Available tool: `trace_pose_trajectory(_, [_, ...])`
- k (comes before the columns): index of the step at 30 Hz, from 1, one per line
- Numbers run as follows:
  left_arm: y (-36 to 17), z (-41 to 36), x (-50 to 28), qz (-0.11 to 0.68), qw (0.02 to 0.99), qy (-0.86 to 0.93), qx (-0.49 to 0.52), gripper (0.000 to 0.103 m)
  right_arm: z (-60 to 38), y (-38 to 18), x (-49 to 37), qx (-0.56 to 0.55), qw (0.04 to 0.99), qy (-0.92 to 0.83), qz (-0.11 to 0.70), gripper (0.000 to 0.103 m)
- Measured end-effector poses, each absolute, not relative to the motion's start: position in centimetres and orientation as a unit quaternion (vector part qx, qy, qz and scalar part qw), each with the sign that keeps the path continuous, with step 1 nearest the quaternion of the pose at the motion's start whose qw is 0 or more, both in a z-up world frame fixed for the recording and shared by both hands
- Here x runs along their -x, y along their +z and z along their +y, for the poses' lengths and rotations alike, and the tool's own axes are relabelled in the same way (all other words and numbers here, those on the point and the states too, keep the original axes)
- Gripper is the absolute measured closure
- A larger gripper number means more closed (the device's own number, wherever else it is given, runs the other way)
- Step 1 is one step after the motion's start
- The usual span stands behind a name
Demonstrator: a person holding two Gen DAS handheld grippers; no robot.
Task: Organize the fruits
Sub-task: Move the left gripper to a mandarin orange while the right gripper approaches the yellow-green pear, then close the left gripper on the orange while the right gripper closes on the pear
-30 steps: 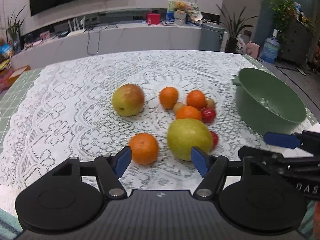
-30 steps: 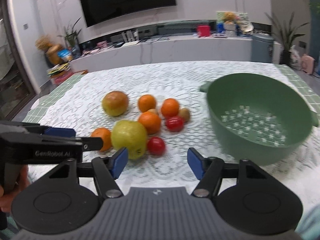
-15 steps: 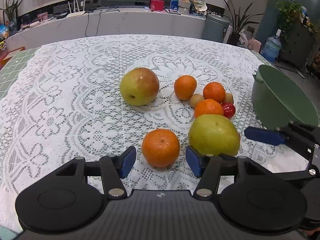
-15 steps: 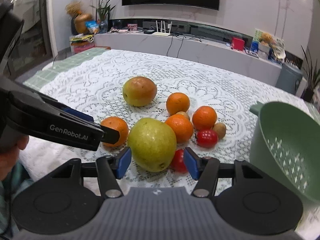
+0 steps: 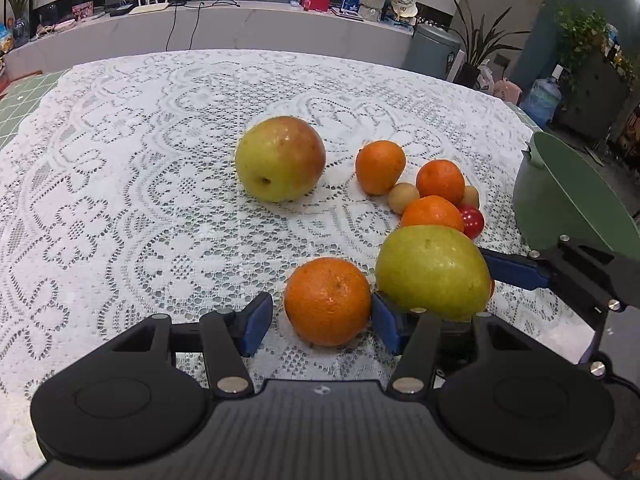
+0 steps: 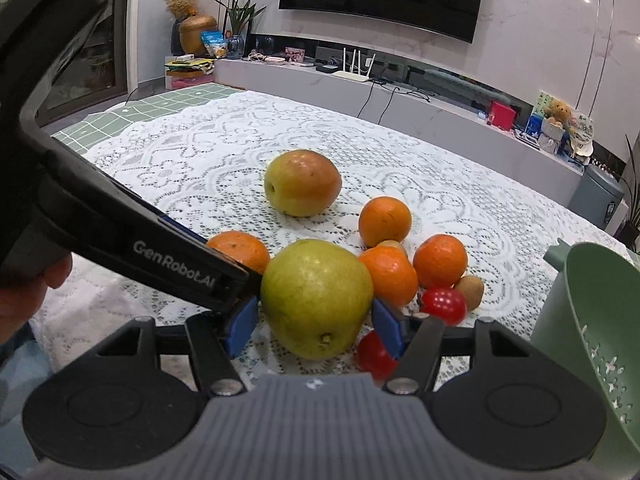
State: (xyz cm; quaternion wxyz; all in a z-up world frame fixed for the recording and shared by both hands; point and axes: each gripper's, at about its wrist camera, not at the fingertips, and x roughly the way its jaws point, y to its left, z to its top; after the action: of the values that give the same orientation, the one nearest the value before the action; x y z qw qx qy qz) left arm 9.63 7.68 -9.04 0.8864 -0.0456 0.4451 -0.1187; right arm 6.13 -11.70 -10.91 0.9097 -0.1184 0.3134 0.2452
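The left hand-held gripper point(image 5: 322, 320) has its jaws apart around an orange point(image 5: 328, 300); the right hand-held gripper point(image 6: 314, 326) is spread around a green pear point(image 6: 316, 298) — neither clamped. Both seem mid-grasp. Next: close, lift, carry to the green colander point(image 6: 592, 340) right of the right hand-held gripper.

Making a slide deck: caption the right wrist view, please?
Right gripper, open, straddles the green pear beside oranges and a colander.
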Motion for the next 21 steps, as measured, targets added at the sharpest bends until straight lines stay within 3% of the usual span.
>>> trace_pose_trajectory(18, [-9.47,7.68,-9.93,0.434,0.893,-0.112,0.043,0.04,-11.15,-11.64,-6.01,0.125,0.918,0.24,0.289,0.042])
trace_pose_trajectory(21, [-9.48,7.75,-9.91,0.433,0.893,-0.115,0.049,0.045,-11.17,-11.73,-5.77,0.124,0.92,0.238,0.285,0.043])
